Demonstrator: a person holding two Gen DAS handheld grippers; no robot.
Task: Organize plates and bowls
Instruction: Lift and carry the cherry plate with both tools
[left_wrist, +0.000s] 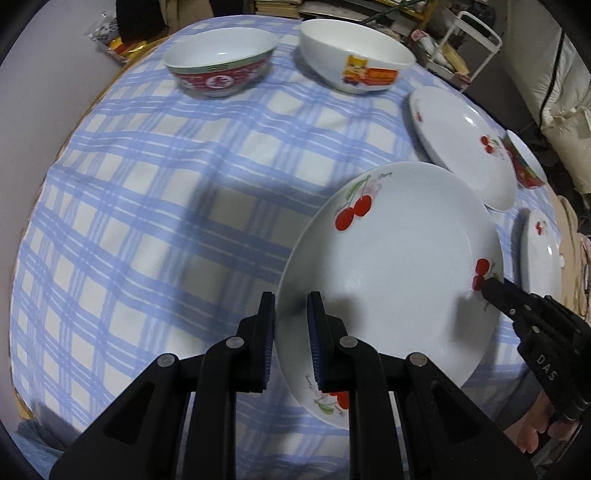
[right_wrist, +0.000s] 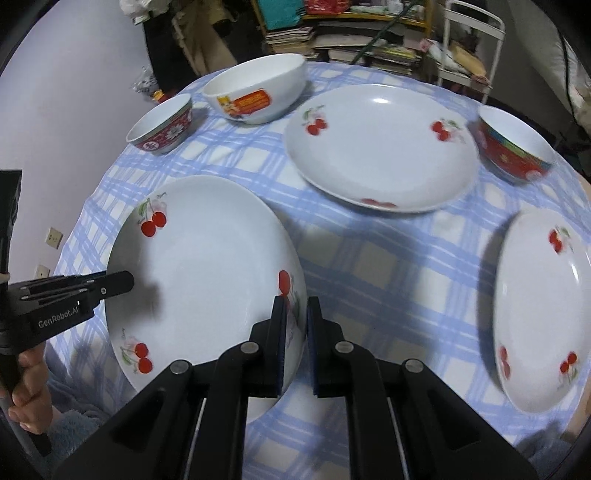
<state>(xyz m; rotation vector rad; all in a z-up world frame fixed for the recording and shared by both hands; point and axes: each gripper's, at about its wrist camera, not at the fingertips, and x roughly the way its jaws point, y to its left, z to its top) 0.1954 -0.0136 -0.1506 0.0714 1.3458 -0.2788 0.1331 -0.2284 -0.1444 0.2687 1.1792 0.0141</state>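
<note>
Both grippers were on the same cherry plate (left_wrist: 391, 258) at once: the left gripper (left_wrist: 291, 339) had its jaws pinching the plate's near-left rim, and the right gripper (right_wrist: 295, 343) had its jaws clamped over the opposite rim. The plate sat tilted over the checked tablecloth (left_wrist: 147, 221). Beyond it were a second cherry plate (right_wrist: 380, 147) and a white cartoon bowl (right_wrist: 255, 92).

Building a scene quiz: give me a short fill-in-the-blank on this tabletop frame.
1. Both grippers, left and right, hold the rim of the same cherry ____.
2. The tablecloth is checked white and ____.
3. Cherry plates in view, counting the held one: ____.
4. The cartoon-print bowl is mainly ____.

Missing words: plate; blue; three; white
</note>
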